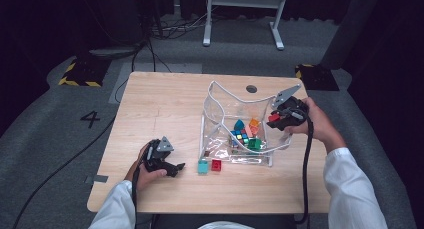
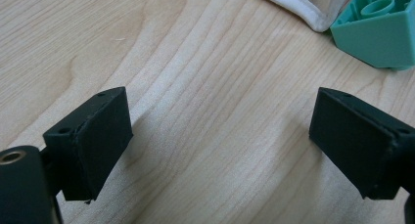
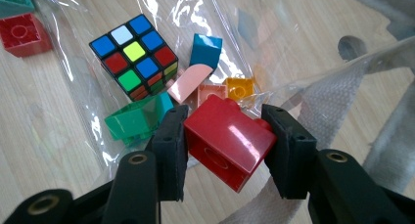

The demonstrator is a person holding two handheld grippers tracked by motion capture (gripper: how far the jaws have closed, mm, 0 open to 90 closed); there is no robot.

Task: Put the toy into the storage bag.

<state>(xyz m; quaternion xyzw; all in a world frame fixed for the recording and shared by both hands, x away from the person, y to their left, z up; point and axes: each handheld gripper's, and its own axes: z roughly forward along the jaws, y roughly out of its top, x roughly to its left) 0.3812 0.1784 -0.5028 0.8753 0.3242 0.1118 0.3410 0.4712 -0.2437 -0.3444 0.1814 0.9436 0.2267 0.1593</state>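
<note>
Right gripper (image 3: 224, 145) pinching a red brick (image 3: 226, 141) above the clear bag (image 1: 220, 101). Left gripper (image 2: 220, 141) spread wide, resting on the table (image 2: 205, 62) near a teal brick (image 2: 379, 31).

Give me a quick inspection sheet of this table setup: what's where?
Surface: wooden table, bare at its left.
Job's things: clear bag holding puzzle cube and small bricks; red brick clamped over the bag.
Clutter: teal brick and small red brick in front of the bag.
Grippers: right gripper shut on red brick; left gripper open, empty.
Cables: one trails from each gripper.
Surroundings: grey floor, white frame legs.
</note>
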